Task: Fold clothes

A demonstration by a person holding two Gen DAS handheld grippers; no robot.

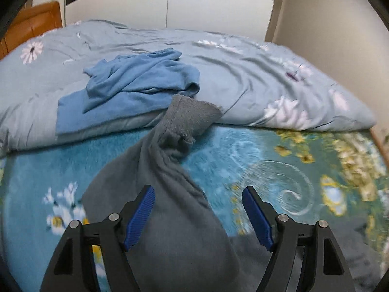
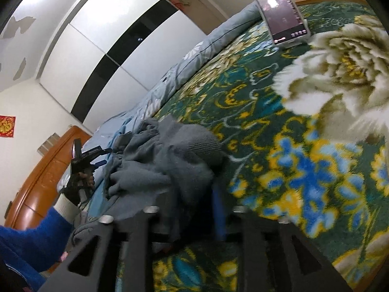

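Observation:
A grey knit garment [image 1: 170,206] lies stretched over the teal floral blanket [image 1: 243,150]. Its ribbed cuff [image 1: 194,116] reaches the edge of the duvet. My left gripper [image 1: 199,209] is open, its blue pads [image 1: 141,216] on either side of the grey cloth without pinching it. In the right wrist view the same grey garment [image 2: 170,160] is bunched up, and my right gripper [image 2: 194,194] is shut on it, with one blue pad [image 2: 218,214] showing. The left gripper [image 2: 107,156] appears there at the far left, held by a gloved hand [image 2: 75,189].
A blue garment [image 1: 136,90] lies folded on the light blue flowered duvet [image 1: 255,77] behind the blanket. A phone on a stand [image 2: 279,12] sits at the blanket's far end. A white wardrobe [image 2: 102,36] and an orange wooden headboard [image 2: 41,185] border the bed.

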